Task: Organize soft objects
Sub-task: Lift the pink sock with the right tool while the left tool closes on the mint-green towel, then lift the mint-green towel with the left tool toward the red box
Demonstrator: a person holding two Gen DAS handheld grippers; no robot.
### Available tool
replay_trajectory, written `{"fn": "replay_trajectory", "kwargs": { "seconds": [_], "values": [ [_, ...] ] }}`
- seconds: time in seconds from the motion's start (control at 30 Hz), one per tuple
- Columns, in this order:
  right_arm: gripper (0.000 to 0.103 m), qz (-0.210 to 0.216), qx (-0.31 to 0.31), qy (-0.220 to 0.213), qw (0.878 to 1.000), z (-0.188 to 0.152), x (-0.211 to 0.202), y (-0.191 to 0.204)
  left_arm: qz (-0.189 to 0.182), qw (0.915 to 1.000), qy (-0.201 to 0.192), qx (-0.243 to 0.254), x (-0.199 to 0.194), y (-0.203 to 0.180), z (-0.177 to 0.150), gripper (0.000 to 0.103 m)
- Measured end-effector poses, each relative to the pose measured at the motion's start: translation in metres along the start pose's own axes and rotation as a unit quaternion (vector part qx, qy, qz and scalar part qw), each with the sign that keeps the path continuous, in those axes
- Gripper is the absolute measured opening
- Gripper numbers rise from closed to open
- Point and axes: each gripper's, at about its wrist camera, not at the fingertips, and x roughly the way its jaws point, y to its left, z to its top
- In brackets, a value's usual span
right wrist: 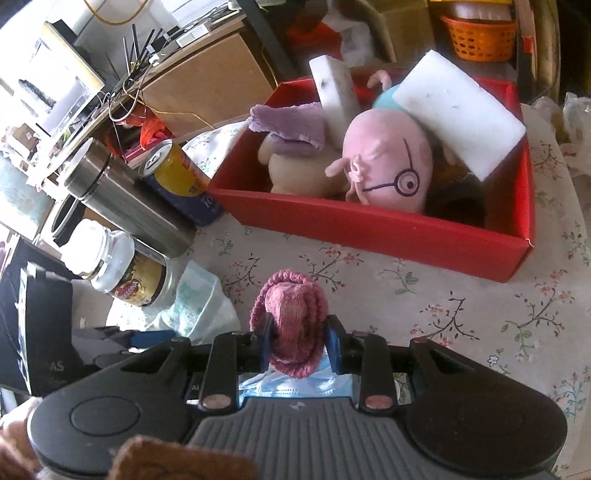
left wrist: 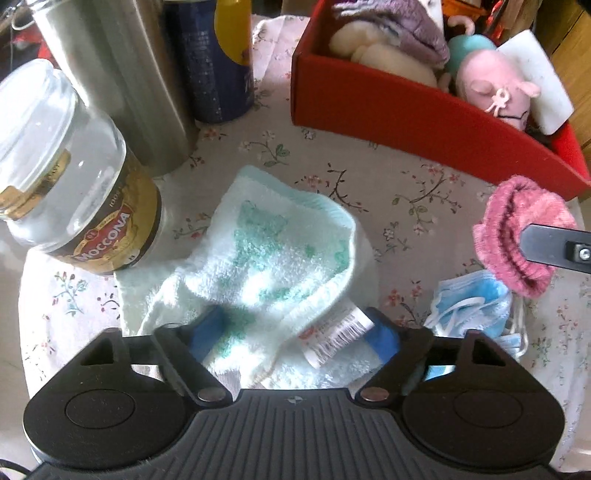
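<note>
A floral cloth is covering the table (left wrist: 406,192), with clutter crowding the top of the right wrist view. At the upper right of the left wrist view one red box (left wrist: 406,122) is sitting, holding one pink plush (left wrist: 491,92), one purple cloth (left wrist: 406,29), one cream toy and two white sponge blocks (right wrist: 458,110) (both showing best in the right wrist view). At the upper left, one glass coffee jar (left wrist: 74,177), one steel flask (left wrist: 122,74) and one can (left wrist: 218,59) are standing together. The left gripper (left wrist: 295,332) is hovering with its jaws spread around one white-and-green towel (left wrist: 266,266) lying at centre. The right gripper (right wrist: 299,339) is pinching one pink knitted sock (right wrist: 291,321) between its jaws, low in its frame, above blue face masks (left wrist: 472,306) whose count is unclear.
</note>
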Motion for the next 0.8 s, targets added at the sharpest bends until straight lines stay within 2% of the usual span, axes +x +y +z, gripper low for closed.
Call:
{"fn": "replay_trajectory", "kwargs": {
  "seconds": [0.07,0.17,0.27,0.57,0.8],
  "values": [
    [0.002,0.0,-0.005,-0.001,1.0,-0.002,-0.002,0.002,-0.011,0.9999,-0.002,-0.004,-0.004,0.0,-0.001,0.054],
    [0.002,0.001,-0.01,-0.002,1.0,-0.003,-0.002,0.005,-0.021,0.9998,-0.003,0.001,-0.009,-0.005,-0.004,0.039],
    [0.002,0.0,-0.01,0.0,1.0,-0.005,-0.002,0.005,-0.024,0.9997,-0.005,0.006,-0.013,-0.008,-0.006,0.029],
    [0.002,0.008,-0.01,-0.005,1.0,-0.004,-0.007,0.006,-0.024,0.9993,-0.026,0.011,-0.025,-0.009,-0.003,0.011],
    [0.002,0.008,-0.009,-0.017,1.0,-0.004,-0.015,0.004,-0.042,0.9978,-0.051,0.006,-0.043,-0.008,-0.002,0.007]
  ]
}}
